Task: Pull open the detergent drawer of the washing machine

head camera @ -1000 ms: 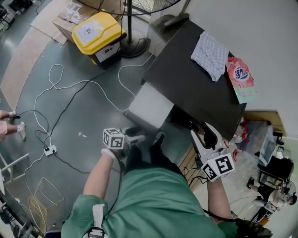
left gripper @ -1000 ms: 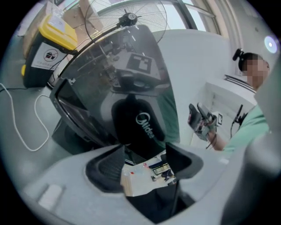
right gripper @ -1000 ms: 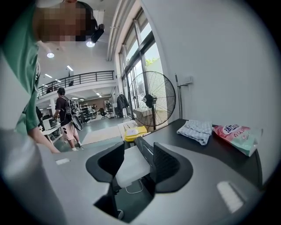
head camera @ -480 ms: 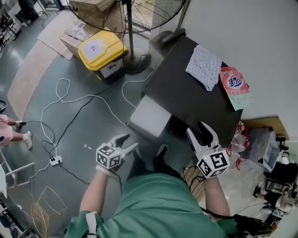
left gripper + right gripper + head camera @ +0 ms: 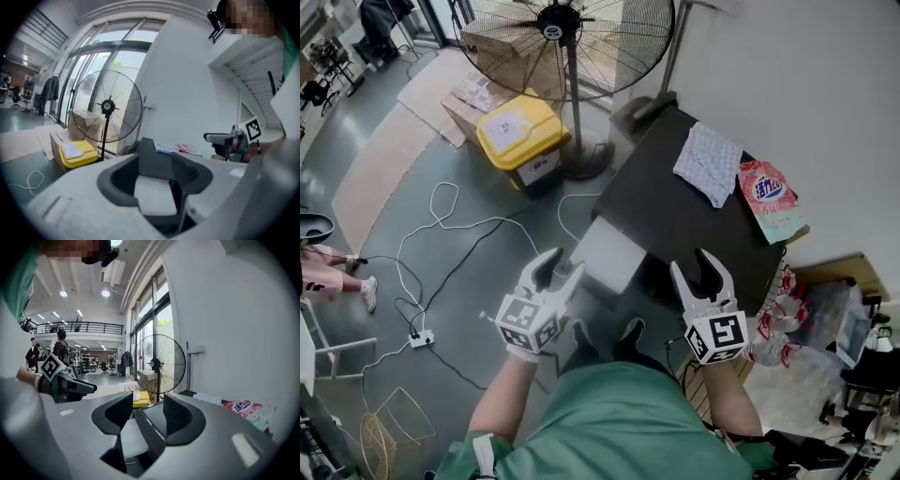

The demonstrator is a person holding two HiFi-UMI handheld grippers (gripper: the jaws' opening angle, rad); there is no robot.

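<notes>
The fingers (image 5: 115, 183) of the left gripper (image 5: 562, 265) are spread but closing, with nothing between them; through the gap its own view shows only the white drawer (image 5: 607, 251) some way off. The right gripper (image 5: 694, 267) has its fingers spread too, and they hold nothing. Both grippers hang in the air in front of the person, well apart from the washer (image 5: 694, 211), which suggests neither is working on it just now. The drawer juts from the washer's front edge at its left corner, over the floor, so the pull looks done, or nearly so. On the washer's top a cloth (image 5: 710, 164) lies near the back edge and a pouch (image 5: 772, 199) at the right edge, probably kept handy for the wash. Beyond the washer, on the floor, stand a fan (image 5: 567, 42) and a yellow bin (image 5: 521, 136).
</notes>
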